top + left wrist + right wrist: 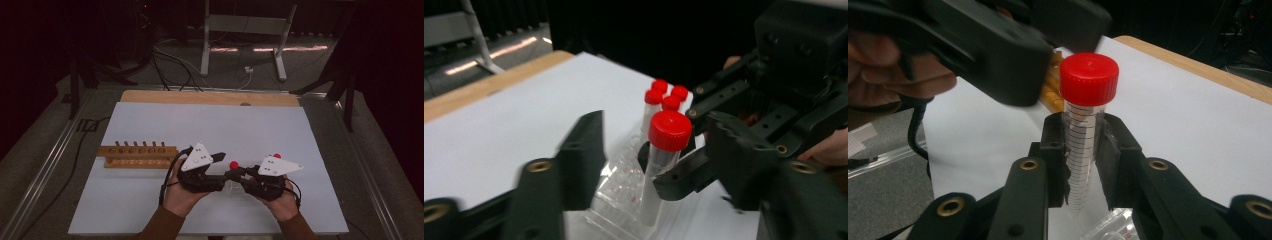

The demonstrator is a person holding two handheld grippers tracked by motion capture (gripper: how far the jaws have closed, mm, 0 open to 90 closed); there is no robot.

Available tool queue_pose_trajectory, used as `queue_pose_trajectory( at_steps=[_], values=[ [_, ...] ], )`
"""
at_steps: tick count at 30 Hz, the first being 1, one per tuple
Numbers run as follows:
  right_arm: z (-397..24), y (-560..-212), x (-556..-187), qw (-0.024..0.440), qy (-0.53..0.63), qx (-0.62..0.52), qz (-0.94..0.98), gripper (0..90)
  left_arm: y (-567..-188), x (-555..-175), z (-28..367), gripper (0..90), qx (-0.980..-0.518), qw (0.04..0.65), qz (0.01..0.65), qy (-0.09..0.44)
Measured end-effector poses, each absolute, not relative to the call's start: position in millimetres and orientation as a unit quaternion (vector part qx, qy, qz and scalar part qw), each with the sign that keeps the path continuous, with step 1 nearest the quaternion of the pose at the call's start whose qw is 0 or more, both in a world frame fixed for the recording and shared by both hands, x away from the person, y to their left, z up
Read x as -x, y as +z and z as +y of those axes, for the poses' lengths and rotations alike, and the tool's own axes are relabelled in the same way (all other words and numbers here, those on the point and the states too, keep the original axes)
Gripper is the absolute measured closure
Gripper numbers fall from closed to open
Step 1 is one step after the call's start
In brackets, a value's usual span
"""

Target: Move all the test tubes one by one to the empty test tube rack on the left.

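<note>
Red-capped tube (1087, 125) stands upright, clamped by its clear body between the pads of the right gripper (1083, 160), just above a clear plastic rack (624, 195) near the table's (150, 210) front edge. Left gripper (649, 170) straddles the cap (669, 130), jaws partly apart, not yet touching it. Risk, as I judge it: if the left jaws bite off-centre or twist hard, the slick tube could spin or slide in the right grip, tip, and knock the other red-capped tubes (666, 95) standing just behind. Wooden rack (136, 155) sits well apart, to the left.

Brown sleeves; 2 black claws (227, 172) with grey triangular plates
</note>
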State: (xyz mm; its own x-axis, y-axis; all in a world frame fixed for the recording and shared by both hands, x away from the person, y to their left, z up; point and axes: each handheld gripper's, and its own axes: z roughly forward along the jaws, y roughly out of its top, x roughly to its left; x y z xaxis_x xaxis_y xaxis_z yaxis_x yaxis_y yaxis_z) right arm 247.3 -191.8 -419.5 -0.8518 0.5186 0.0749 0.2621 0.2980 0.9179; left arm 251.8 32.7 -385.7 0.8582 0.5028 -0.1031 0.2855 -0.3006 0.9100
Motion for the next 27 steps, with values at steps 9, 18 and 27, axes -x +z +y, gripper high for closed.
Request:
queue_pose_trajectory(
  at_steps=[9, 18, 27],
  values=[
    [-189.3, -419.7, -244.7, 0.114, 0.541, -0.234, 0.8, 74.2, -386.5, -252.5, 29.7, 71.0, -0.804, 0.537, 0.239, 0.085],
    [-203.0, -420.1, -249.7, 0.095, 0.546, -0.255, 0.792, 39.4, -383.3, -257.5, 50.0, 71.2, -0.793, 0.538, 0.262, 0.115],
    [-231.0, -413.8, -251.8, 0.125, 0.564, -0.3, 0.759, 5.1, -382.2, -264.8, 86.7, 71.2, -0.782, 0.539, 0.28, 0.141]
  ],
)
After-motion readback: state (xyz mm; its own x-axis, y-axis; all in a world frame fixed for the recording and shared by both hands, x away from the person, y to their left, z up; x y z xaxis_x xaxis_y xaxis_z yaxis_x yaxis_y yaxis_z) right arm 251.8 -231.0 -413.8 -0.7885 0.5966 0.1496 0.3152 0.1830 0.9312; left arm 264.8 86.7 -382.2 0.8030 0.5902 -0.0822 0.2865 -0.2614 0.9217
